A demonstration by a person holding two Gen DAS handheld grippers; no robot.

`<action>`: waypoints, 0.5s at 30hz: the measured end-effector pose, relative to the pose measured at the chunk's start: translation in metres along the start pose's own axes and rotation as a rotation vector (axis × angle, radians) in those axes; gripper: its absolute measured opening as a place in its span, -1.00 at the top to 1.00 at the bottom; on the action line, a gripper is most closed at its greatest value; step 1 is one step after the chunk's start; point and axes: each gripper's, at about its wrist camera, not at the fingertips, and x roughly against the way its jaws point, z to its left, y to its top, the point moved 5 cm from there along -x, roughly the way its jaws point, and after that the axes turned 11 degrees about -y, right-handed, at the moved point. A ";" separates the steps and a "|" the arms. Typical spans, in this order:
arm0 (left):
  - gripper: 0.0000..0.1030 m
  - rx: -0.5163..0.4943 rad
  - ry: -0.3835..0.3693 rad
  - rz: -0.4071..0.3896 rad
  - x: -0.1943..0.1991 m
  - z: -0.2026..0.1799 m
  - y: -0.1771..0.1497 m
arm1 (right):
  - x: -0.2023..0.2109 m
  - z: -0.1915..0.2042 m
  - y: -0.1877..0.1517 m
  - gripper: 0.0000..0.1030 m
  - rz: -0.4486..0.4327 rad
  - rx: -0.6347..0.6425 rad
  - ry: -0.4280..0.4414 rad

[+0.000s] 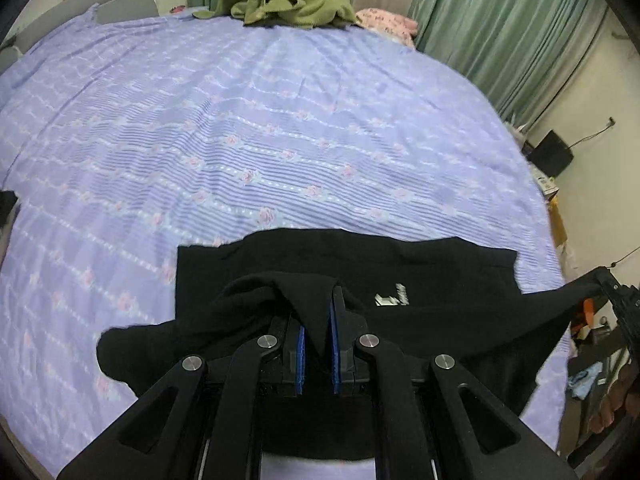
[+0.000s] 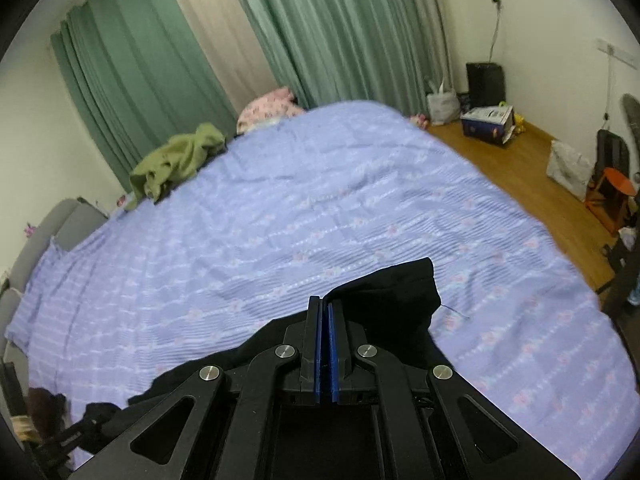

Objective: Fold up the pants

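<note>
Black pants (image 1: 400,280) lie at the near edge of the bed, part flat on the sheet with a small white logo (image 1: 391,297) showing. My left gripper (image 1: 317,312) is shut on a bunched fold of the black cloth, which drapes over its blue pads (image 1: 300,344). In the right wrist view my right gripper (image 2: 325,308) is shut on another edge of the pants (image 2: 392,300), lifted off the sheet. That right gripper (image 1: 612,288) also shows at the far right of the left wrist view, holding a stretched corner.
The bed carries a lilac flowered sheet (image 1: 240,140). An olive green garment (image 1: 284,2) and a pink pillow (image 1: 386,20) lie at the far end. Green curtains (image 2: 320,32) hang behind. Boxes and bags (image 2: 486,120) and an orange stool (image 2: 614,192) stand on the wooden floor.
</note>
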 end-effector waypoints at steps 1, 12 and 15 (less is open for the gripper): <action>0.78 -0.001 0.007 0.005 -0.009 0.004 0.003 | -0.011 0.000 -0.001 0.92 0.012 0.005 -0.005; 0.48 -0.030 0.020 0.121 -0.090 0.031 0.019 | -0.113 0.025 -0.013 0.92 0.102 0.085 -0.071; -0.06 -0.054 0.014 0.148 -0.088 0.024 0.020 | -0.121 0.029 -0.010 0.61 0.138 0.099 -0.057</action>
